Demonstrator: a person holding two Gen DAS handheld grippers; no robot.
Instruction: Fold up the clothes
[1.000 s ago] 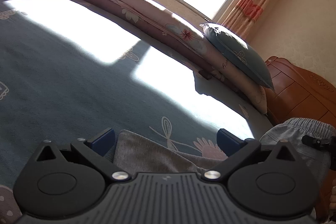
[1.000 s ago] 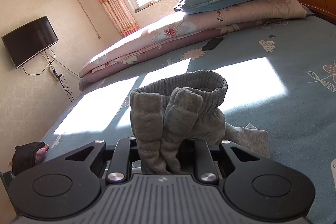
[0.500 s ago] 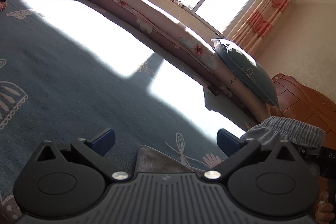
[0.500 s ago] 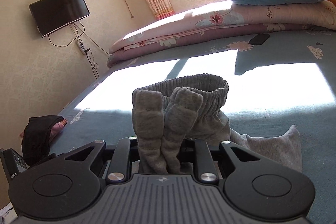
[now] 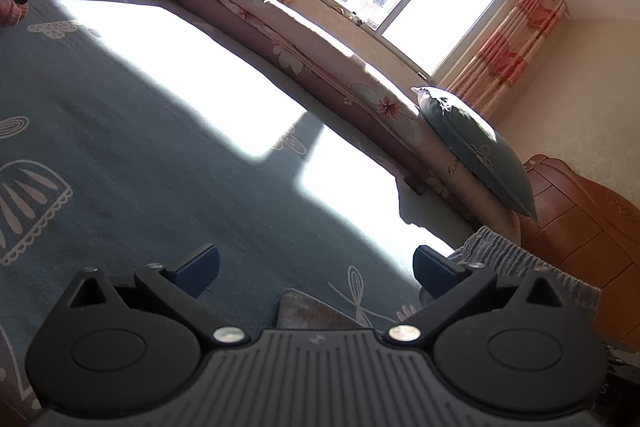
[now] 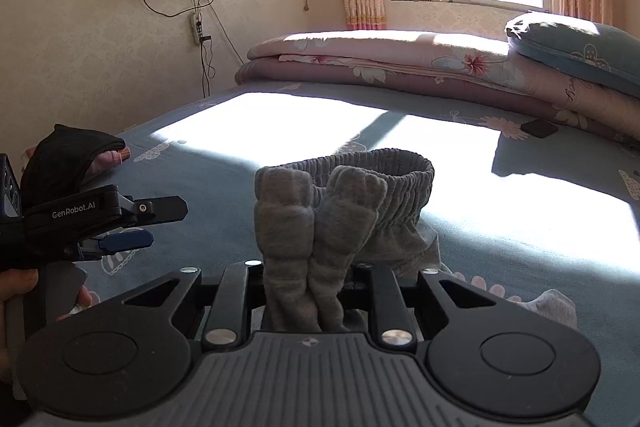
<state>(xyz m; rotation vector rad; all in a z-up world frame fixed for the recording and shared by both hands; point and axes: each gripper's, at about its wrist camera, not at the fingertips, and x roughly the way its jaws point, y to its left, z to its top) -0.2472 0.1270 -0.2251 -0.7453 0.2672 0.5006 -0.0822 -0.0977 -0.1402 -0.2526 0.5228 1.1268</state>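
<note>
Right gripper: fingers pinched tight on a bunched fold of the grey sweatpants. Fabric stands up between the fingers, elastic waistband looped open just behind them. Rest of the pants trails down onto the blue bedsheet, one loose end lying flat on the sheet beside the gripper body.

Left gripper: fingers spread wide, nothing between them. Blue pads are clear of any cloth. It's above the sheet, with a grey corner of the pants showing right in front of its body, below the finger gap. The waistband sits just past its right finger. In the right wrist view the left gripper is off to the side of the pants, apart from them, with a hand on its handle.

Landmark-wise: pants are on the sheet, well short of the folded quilts stacked along the window side. Pillow lies on top of the quilts. Dark garment at the sheet's far edge, well away from the pants.
</note>
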